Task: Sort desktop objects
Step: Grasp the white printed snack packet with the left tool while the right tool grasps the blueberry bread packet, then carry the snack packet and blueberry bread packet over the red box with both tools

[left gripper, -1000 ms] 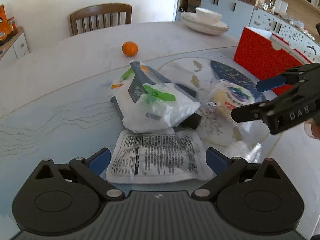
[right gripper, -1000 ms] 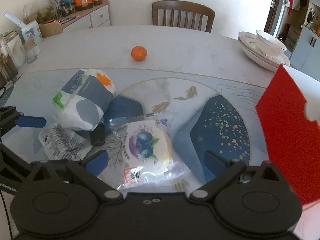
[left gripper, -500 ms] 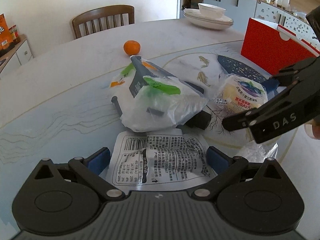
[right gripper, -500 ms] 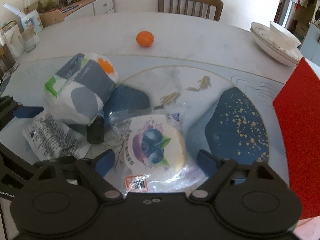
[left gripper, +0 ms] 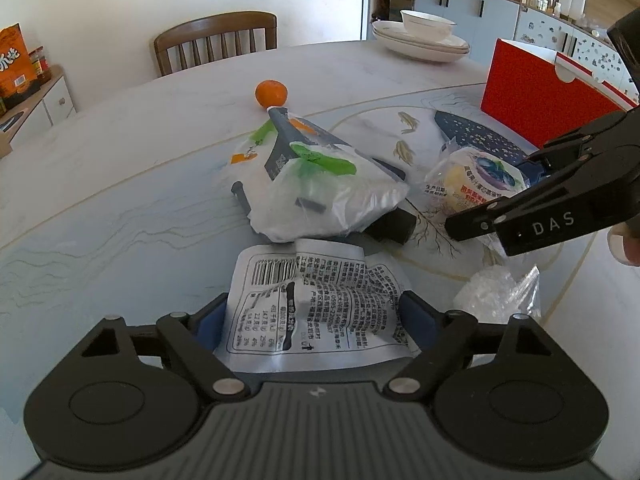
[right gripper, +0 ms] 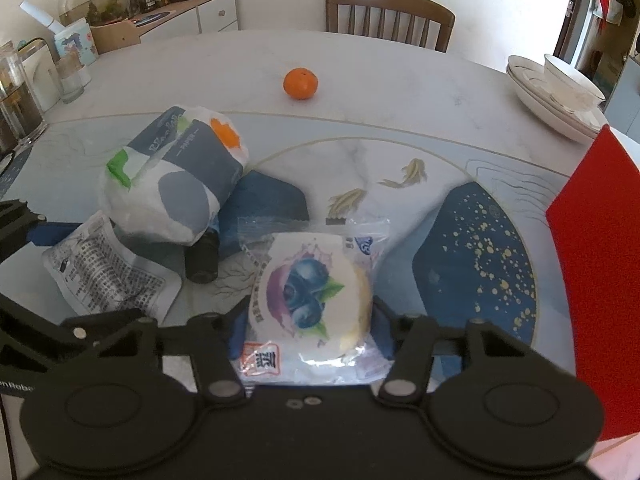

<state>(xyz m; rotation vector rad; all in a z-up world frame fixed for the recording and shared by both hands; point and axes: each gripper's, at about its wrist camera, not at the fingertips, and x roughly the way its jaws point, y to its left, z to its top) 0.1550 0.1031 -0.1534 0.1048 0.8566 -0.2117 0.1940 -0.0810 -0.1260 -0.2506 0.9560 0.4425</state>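
A silver printed snack packet [left gripper: 312, 300] lies at the near table edge, buckled between the blue pads of my left gripper [left gripper: 312, 320], whose jaws are closing and press on its sides. A blueberry cake in clear wrap [right gripper: 308, 296] sits between the pads of my right gripper [right gripper: 310, 334], whose jaws are also closing and squeeze the wrap. In the left wrist view the right gripper reaches in from the right around that cake [left gripper: 476, 184]. A white and grey tissue pack [right gripper: 172, 184] lies on a black cylindrical object [right gripper: 202, 260] between the two packets.
An orange [right gripper: 300, 83] sits farther back on the marble table [right gripper: 360, 60]. A red box [right gripper: 600, 280] stands on the right. Stacked white dishes [right gripper: 556, 96] are at the back right. A crumpled clear bag [left gripper: 496, 292] lies near the front edge. A wooden chair [left gripper: 216, 44] stands behind.
Both grippers' jaws have closed inward from wide open onto their packets. The silver packet has buckled upward between the left pads. Neither hand has shifted much.
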